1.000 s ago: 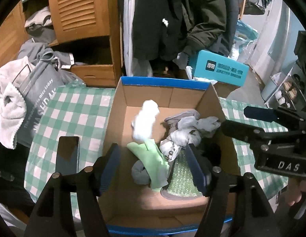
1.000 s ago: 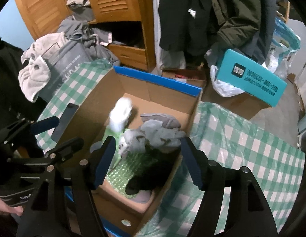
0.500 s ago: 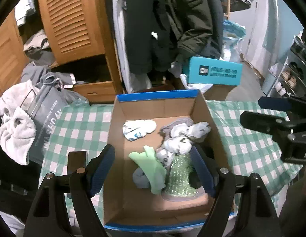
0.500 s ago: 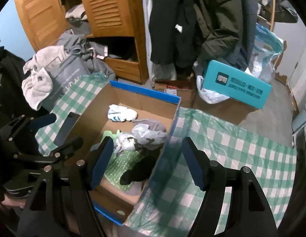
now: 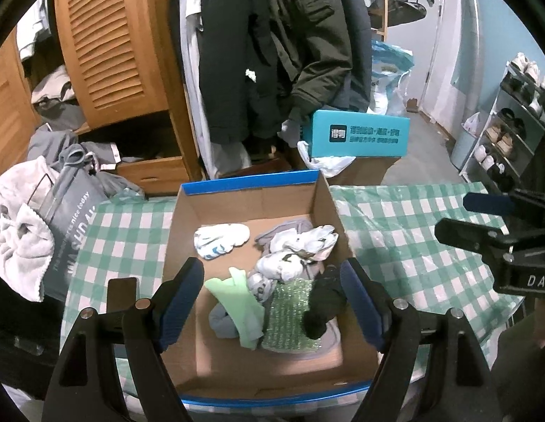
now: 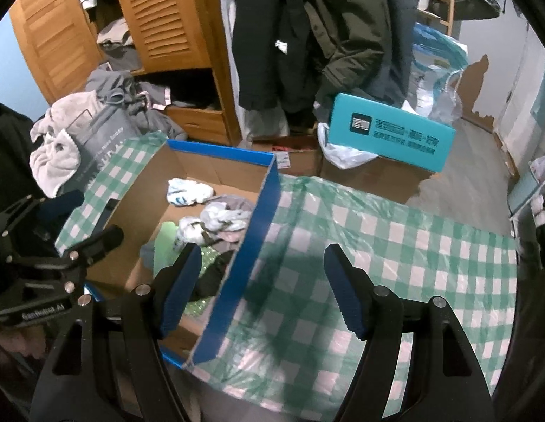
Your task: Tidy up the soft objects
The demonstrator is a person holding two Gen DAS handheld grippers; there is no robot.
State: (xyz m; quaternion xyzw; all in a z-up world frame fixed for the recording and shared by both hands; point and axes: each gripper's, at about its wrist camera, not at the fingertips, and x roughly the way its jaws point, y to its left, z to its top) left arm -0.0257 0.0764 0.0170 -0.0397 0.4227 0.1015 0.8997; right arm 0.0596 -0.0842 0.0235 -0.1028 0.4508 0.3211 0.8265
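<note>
A cardboard box (image 5: 251,198) with blue rim stands on the green checked tablecloth. Inside lie a white sock bundle (image 5: 221,240), a white patterned cloth (image 5: 297,249), a light green glove (image 5: 242,304), a sparkly green item (image 5: 290,316) and a black sock (image 5: 323,304). My left gripper (image 5: 272,302) is open and empty above the box's near half. My right gripper (image 6: 261,288) is open and empty, over the box's right wall (image 6: 251,242) and the cloth (image 6: 395,246). The white sock bundle also shows in the right wrist view (image 6: 188,191).
A dark phone (image 5: 122,295) lies on the cloth left of the box. A grey bag (image 5: 66,218) with towels stands at the left. A wooden wardrobe (image 5: 110,45), hanging coats (image 5: 272,45) and a teal box (image 5: 360,139) are behind. A shoe rack (image 5: 507,130) stands at the right.
The white sock bundle dropped from mid-air onto the box floor at the back left. Both grippers pulled back and up; the right one swung right over the tablecloth.
</note>
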